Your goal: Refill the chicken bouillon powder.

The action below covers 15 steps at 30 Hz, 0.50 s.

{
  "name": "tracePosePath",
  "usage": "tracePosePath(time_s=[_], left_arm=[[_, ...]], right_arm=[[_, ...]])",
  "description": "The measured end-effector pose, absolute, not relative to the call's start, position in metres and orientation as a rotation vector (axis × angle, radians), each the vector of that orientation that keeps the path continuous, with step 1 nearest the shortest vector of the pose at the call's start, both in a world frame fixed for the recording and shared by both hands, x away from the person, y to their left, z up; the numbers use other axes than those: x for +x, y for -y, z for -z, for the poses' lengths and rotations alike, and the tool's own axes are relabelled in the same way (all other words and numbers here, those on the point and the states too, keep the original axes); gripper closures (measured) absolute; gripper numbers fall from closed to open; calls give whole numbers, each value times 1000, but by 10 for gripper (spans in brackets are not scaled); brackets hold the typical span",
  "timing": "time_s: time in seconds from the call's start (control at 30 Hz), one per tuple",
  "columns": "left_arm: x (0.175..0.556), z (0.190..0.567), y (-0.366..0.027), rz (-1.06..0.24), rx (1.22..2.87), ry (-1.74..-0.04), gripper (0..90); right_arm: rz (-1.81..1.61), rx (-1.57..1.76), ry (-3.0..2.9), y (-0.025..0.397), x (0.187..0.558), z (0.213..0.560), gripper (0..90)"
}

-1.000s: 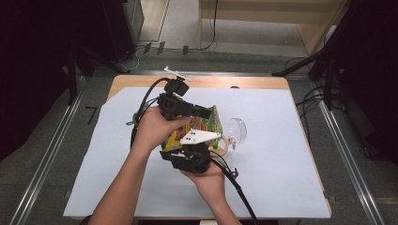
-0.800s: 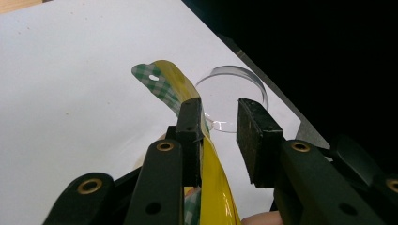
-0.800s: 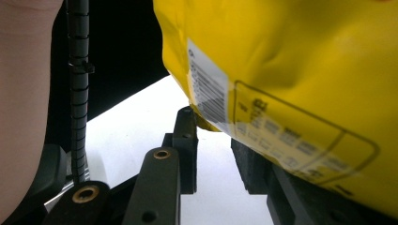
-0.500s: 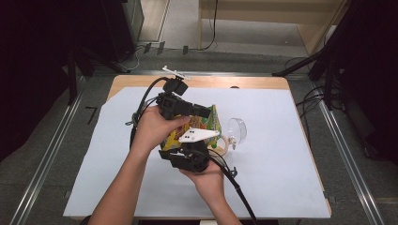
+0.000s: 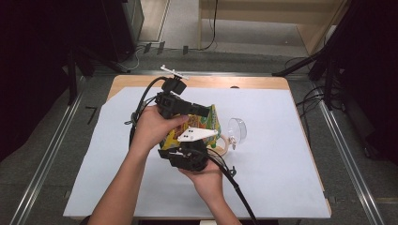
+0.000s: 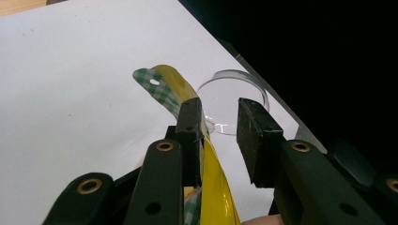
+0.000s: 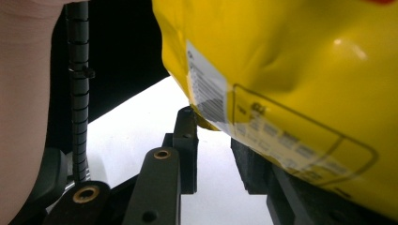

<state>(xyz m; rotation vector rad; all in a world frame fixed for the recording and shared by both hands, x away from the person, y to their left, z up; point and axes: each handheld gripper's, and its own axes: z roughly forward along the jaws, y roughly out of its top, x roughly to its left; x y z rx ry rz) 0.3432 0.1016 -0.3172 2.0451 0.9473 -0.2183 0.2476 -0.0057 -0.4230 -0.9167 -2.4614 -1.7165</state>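
A yellow snack bag (image 5: 210,123) with a green checked top edge (image 6: 162,84) is held up over the middle of the table between both grippers. My left gripper (image 5: 205,112) reaches in from the left at the bag's top. In the left gripper view the left gripper (image 6: 218,115) is open, and the bag's flat edge lies against the left jaw with a bare gap to the other jaw. My right gripper (image 5: 187,141) comes from below. In the right gripper view the right gripper (image 7: 213,124) grips the bag's lower corner (image 7: 281,70), and the bag hides the right jaw's tip.
A clear plastic bowl (image 5: 239,129) lies tipped just right of the bag, and it also appears past the jaws as the bowl (image 6: 234,91). A pale ring-shaped thing (image 5: 226,143) sits beside it. White paper (image 5: 281,178) covers the wooden table (image 5: 211,82).
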Motion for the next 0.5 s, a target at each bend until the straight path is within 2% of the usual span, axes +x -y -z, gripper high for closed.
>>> tracePosePath(time_s=[0.5], left_arm=[[343, 317, -102, 220, 2042, -950, 708]], right_arm=[[1715, -918, 2460, 5, 248, 422, 731]])
